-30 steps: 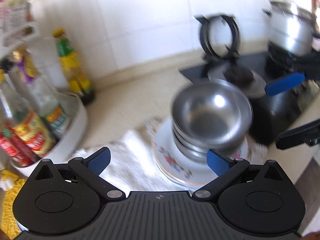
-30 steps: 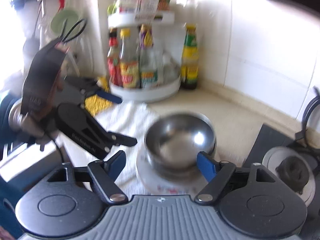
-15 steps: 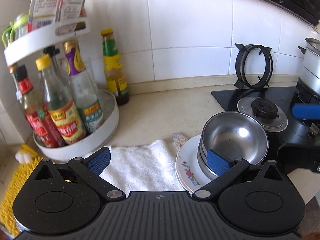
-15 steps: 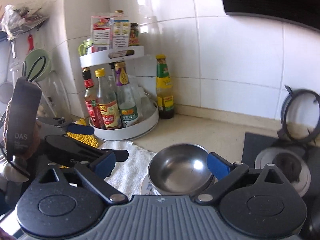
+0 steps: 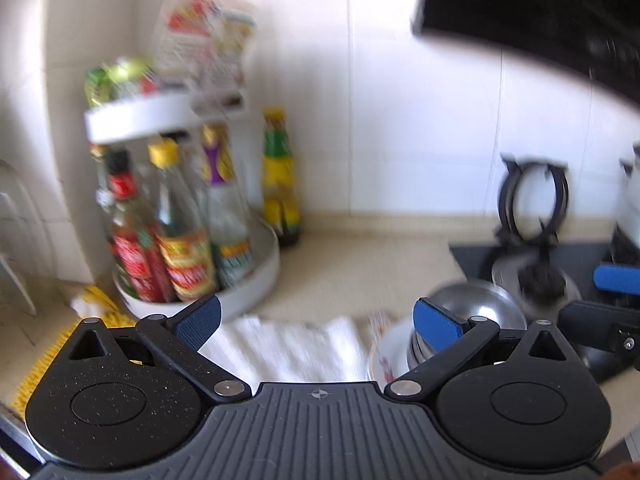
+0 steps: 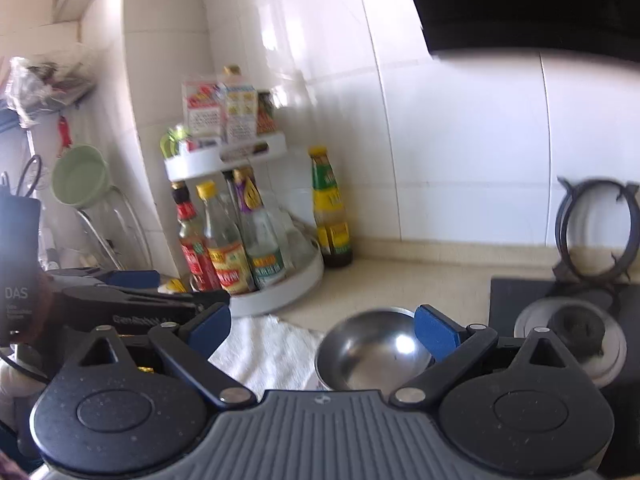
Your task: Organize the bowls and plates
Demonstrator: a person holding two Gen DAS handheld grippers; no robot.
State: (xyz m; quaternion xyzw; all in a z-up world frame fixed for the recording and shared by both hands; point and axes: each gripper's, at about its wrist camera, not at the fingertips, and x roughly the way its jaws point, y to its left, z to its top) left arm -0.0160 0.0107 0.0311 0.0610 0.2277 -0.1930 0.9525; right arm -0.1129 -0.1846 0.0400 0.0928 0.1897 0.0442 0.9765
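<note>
Both tongs stand wide apart with nothing between their blue pads. The left tongs (image 5: 316, 322) hang above a white towel (image 5: 288, 348) spread on the beige tabletop (image 5: 360, 264), and the right tongs (image 6: 322, 330) hang over the towel's right edge and the dishes. The steel bowls (image 6: 370, 350) sit nested in a stack, mouths facing straight up, so their axis is vertical and they have no long side to speak of. In the left wrist view the stack (image 5: 476, 312) shows rims layered one under another, resting on a white floral plate (image 5: 386, 356) that lies flat on the tabletop just right of the towel; the view is blurred, so I cannot count the bowls. Behind the towel stands a two-tier white condiment rack (image 6: 280, 284) full of upright sauce bottles, and a green-and-yellow bottle (image 6: 330, 216) stands alone just right of it against the tiled wall. To the right of the dishes lies the black stove (image 6: 516, 296) with its burner (image 6: 580, 328); a black pan support ring (image 6: 596, 232) leans upright against the wall. The left tongs also appear at the left edge of the right wrist view, and the right tongs at the right edge of the left one.
</note>
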